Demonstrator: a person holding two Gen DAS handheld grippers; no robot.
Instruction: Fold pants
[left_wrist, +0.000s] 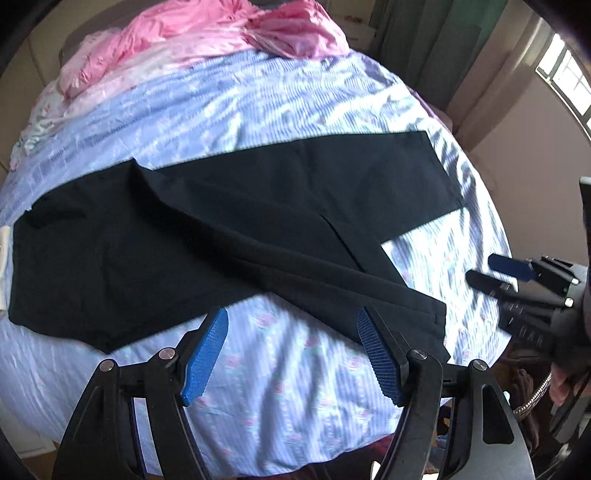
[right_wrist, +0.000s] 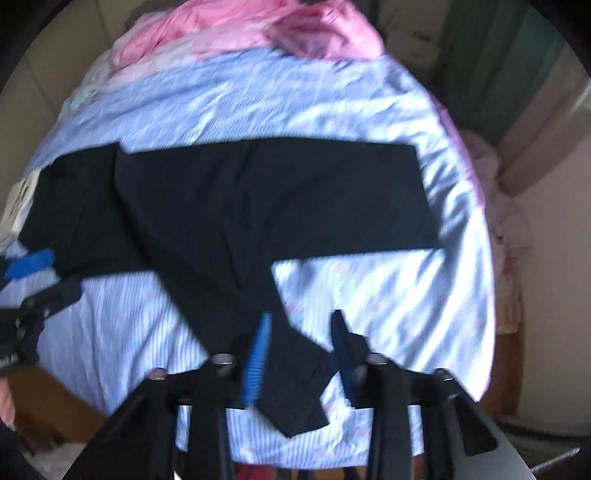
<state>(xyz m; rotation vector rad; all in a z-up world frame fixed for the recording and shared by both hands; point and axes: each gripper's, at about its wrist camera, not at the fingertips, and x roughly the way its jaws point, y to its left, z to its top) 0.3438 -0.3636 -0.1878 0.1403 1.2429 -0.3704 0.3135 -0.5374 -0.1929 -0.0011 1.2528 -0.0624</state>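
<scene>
Black pants (left_wrist: 229, 229) lie spread flat on a blue striped floral bedsheet (left_wrist: 258, 122), waist at the left, one leg to the far right, the other angled toward the near edge. My left gripper (left_wrist: 291, 325) is open and empty, hovering above the sheet just in front of the near leg. My right gripper (right_wrist: 301, 325) is open, its jaws standing either side of the near leg's hem (right_wrist: 291, 387); contact is unclear in the blurred view. The right gripper also shows in the left wrist view (left_wrist: 484, 269), and the left gripper in the right wrist view (right_wrist: 40, 273).
Pink crumpled bedding (left_wrist: 207, 33) is heaped at the far end of the bed. A white label or cloth (right_wrist: 22, 195) lies by the waistband. A window (left_wrist: 569, 77) and curtain are at the right. The bed's near edge drops off below the grippers.
</scene>
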